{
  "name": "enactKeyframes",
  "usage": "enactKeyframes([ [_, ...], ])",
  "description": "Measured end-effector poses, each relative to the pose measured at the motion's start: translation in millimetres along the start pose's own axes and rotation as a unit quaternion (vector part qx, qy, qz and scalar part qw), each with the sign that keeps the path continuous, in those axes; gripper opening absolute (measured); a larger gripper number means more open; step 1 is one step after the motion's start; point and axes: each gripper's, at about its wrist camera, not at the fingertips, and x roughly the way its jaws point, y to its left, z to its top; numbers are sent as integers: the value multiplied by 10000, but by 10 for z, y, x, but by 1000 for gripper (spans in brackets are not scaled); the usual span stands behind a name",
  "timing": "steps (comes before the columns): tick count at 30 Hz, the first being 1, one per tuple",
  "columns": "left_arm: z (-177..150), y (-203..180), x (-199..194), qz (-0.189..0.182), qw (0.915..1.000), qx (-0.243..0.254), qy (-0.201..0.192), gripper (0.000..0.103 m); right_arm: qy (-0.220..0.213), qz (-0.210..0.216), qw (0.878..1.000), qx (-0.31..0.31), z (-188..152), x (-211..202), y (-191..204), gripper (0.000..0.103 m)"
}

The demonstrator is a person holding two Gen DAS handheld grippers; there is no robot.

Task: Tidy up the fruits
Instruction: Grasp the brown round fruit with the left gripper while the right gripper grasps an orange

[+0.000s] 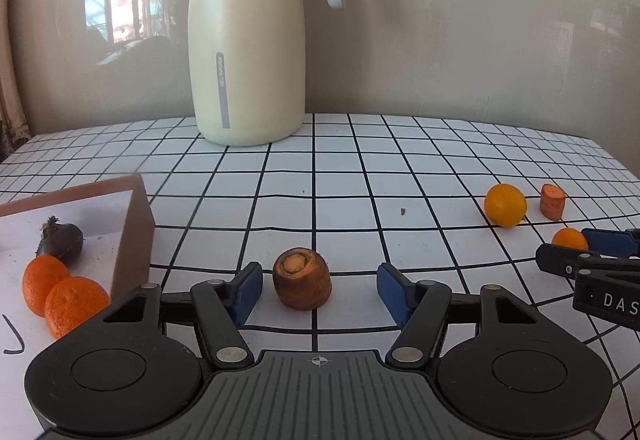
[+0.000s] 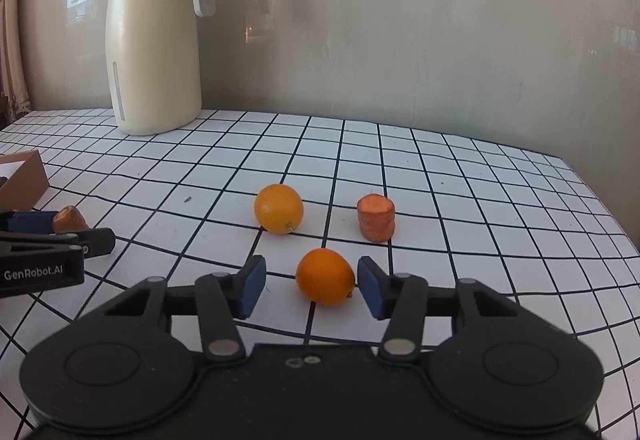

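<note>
My left gripper [image 1: 319, 276] is open around a brown carrot stub [image 1: 303, 279] that stands on the checked tablecloth, with a gap on each side. My right gripper [image 2: 311, 268] is open around a small orange [image 2: 325, 276]. Its right pad is almost at the skin and its left pad stands clearly off. Beyond that orange lie a yellower orange [image 2: 279, 208] and a second carrot piece [image 2: 376, 218]. At the left, a cardboard box [image 1: 134, 236] holds two tangerines [image 1: 74, 304] and a dark root vegetable [image 1: 64, 240].
A tall cream thermos jug [image 1: 248, 40] stands at the back of the table against the wall. The table's right edge [image 2: 600, 200] falls away beyond the second carrot piece. The two grippers sit side by side near the front.
</note>
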Motion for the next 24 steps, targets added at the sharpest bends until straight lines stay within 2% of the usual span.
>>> enactKeyframes([
  [3,15,-51,32,-7,9999,100,51,61,85,9,10000,46,-6,19,-22,24],
  [5,33,-81,39,-146,9997,191,23,49,92,41,9999,103,-2,14,-34,24],
  [7,42,-133,35,-226,9992,323,-11,31,75,55,9999,129,8,-3,-36,24],
  [10,42,-195,9,-248,9985,477,-66,30,-2,25,9999,151,32,-47,-43,24],
  [17,17,-198,-152,-368,9977,456,-352,30,-130,-43,9998,153,61,-157,-30,24],
  [24,62,-220,-520,-471,9951,528,-691,30,-377,-47,9992,98,142,-357,58,24],
])
